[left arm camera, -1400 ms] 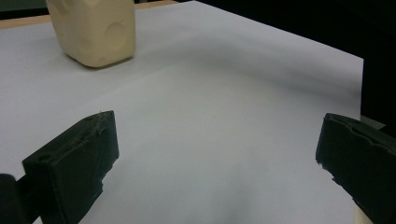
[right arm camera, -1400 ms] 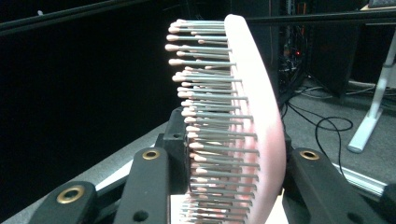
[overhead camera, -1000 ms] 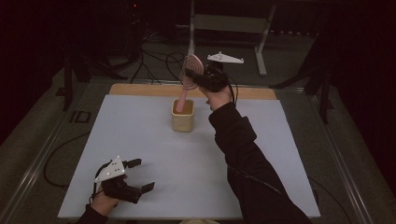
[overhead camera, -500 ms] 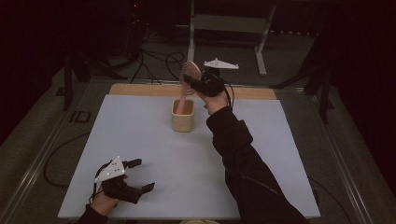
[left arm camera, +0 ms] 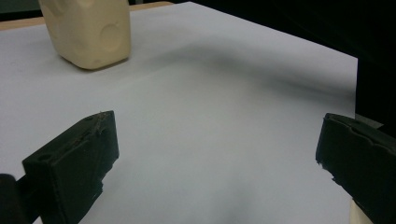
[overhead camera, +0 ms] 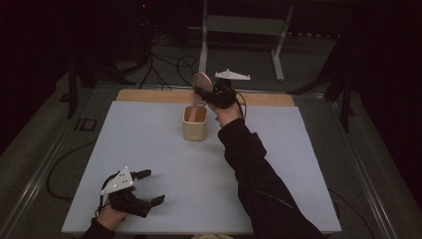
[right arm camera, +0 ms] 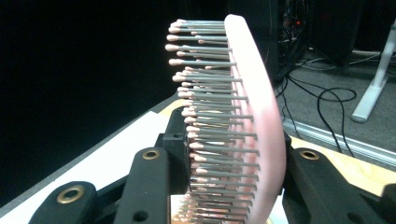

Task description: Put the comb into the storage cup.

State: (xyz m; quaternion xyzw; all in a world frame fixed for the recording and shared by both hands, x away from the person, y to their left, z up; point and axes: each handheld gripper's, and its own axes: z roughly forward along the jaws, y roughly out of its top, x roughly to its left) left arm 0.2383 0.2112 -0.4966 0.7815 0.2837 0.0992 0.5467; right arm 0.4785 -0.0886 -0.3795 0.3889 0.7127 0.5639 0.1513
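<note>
Right gripper, clamped on hairbrush, had its handle entering the cup at twelve o'clock; release remained. Left gripper idled, jaws wide, empty.

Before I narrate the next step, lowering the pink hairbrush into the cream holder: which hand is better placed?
Right. The right gripper is shut on the hairbrush just above the holder. The left gripper rests open at the near edge.

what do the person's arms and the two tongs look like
Both tongs are black with two blocky jaws: left tongs, right tongs. Each carries a pale grey three-cornered plate on top, and a dark cable trails from each. The right arm wears a long black sleeve.
</note>
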